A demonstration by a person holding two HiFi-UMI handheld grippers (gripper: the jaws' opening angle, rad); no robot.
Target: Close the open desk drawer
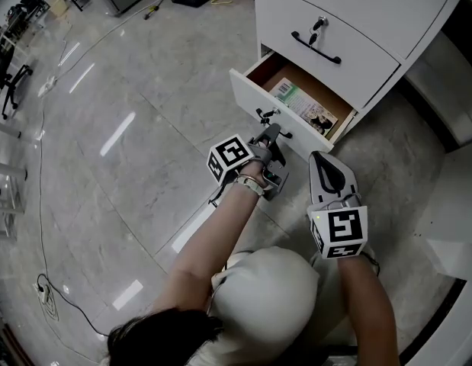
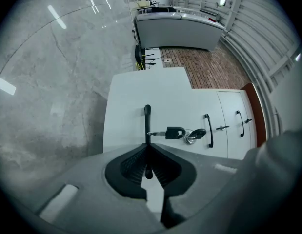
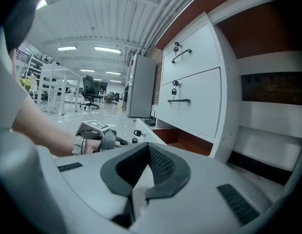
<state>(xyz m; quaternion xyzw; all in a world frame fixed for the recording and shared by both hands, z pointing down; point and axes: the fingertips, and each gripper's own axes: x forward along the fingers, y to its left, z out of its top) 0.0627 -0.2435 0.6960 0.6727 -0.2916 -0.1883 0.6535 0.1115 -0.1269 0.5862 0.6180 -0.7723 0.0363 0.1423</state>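
At the drawer point(image 1: 255, 97), left gripper point(image 2: 148, 147) clamps the handle point(image 2: 147, 121); right gripper point(image 3: 146, 155) closed, empty; booklet point(image 1: 303, 105) print illegible.

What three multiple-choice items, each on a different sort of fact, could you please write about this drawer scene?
1. Where does the booklet lie?
A) on the floor
B) inside the open drawer
C) on top of the cabinet

2. What colour is the handle of that drawer?
A) black
B) red
C) yellow

3. What is the state of the left gripper?
A) wide open over the floor
B) shut on the booklet
C) shut on the handle

Answers:
1 B: the head view shows the booklet on the drawer's brown bottom.
2 A: the left gripper view shows a black bar against the white drawer front.
3 C: the same view shows the jaws closed round that bar.
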